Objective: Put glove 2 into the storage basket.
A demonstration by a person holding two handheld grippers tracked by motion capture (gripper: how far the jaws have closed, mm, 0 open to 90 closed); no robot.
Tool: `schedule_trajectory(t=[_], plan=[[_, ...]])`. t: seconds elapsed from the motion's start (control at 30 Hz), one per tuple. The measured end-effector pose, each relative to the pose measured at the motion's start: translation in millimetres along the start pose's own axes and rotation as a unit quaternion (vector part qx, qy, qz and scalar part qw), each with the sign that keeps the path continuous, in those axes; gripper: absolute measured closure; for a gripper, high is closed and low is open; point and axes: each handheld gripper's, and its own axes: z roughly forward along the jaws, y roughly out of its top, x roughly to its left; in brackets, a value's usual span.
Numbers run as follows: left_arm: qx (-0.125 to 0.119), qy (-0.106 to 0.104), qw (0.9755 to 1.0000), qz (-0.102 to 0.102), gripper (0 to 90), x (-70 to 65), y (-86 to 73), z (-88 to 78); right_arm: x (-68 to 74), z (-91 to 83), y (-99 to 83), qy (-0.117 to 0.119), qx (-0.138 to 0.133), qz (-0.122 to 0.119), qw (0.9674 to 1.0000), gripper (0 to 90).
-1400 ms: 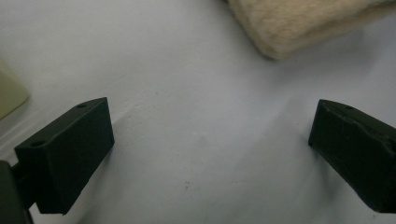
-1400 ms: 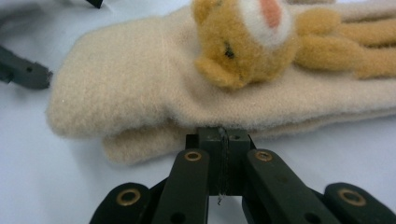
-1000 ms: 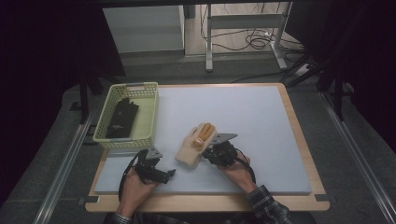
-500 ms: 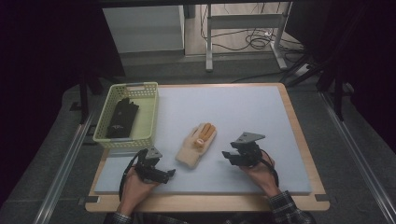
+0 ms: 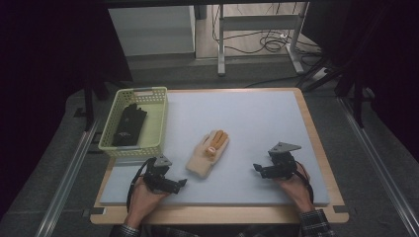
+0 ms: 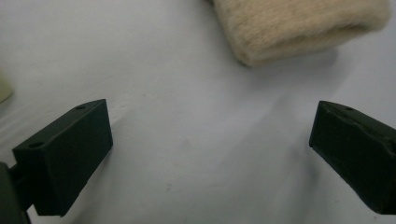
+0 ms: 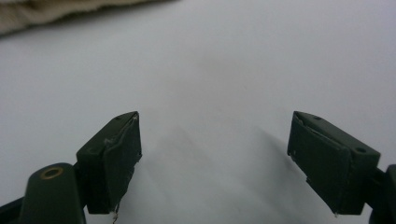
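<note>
High view: fixed above the near edge, facing forward and down over the whole counter (image 5: 257, 118).
Left tool view: low, close to the mat.
Right tool view: likewise.
Shared: glove (image 5: 209, 152) (image 6: 299, 25) (image 7: 51, 14).

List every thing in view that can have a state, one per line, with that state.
Cream glove: flat on the mat, held by nothing.
Black glove: lying inside the basket.
Basket: upright at the mat's left edge.
Left gripper: open, nothing between its jaws, near the cream glove's cuff.
Right gripper: jaws have just been opening, now wide and empty, off to the cream glove's right.
</note>
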Motion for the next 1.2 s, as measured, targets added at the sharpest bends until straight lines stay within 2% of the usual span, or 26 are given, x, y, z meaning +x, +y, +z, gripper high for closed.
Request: schedule_trajectory(t=[0.1, 0.17, 0.27, 0.53, 0.6, 0.8, 1.2], plan=[[-0.003, -0.007, 1.0, -0.002, 0.0, -4.0, 3.1, -0.7, -2.2, 1.1, -1.3, -0.001, 0.011, 0.003, 0.9999, 15.0], [-0.003, -0.011, 0.9999, -0.002, 0.0, -6.3, 6.8, -0.9, -0.4, 2.3, -1.1, -0.006, 0.016, -0.005, 0.9998, 14.0], [-0.005, -0.014, 0.9999, -0.003, 0.0, -9.4, 14.4, -2.6, -0.1, 2.6, -1.4, -0.008, 0.016, -0.006, 0.9998, 13.6], [-0.002, -0.019, 0.9998, 0.004, 0.0, -18.7, 53.1, -5.2, 0.1, 2.8, -1.7, -0.008, 0.016, -0.005, 0.9998, 13.6], [0.002, -0.018, 0.9998, 0.004, 0.0, -20.9, 65.1, -0.8, 0.0, 2.7, -1.7, -0.008, 0.015, -0.005, 0.9998, 13.6], [0.014, -0.018, 0.9997, 0.005, 0.0, -24.0, 84.1, 16.4, 0.0, 2.8, -1.8, -0.008, 0.015, -0.005, 0.9998, 13.6], [0.045, -0.002, 0.999, -0.002, 0.0, -30.0, 102.1, 53.0, 0.1, 2.7, -2.0, -0.008, 0.015, -0.006, 0.9998, 13.6]])
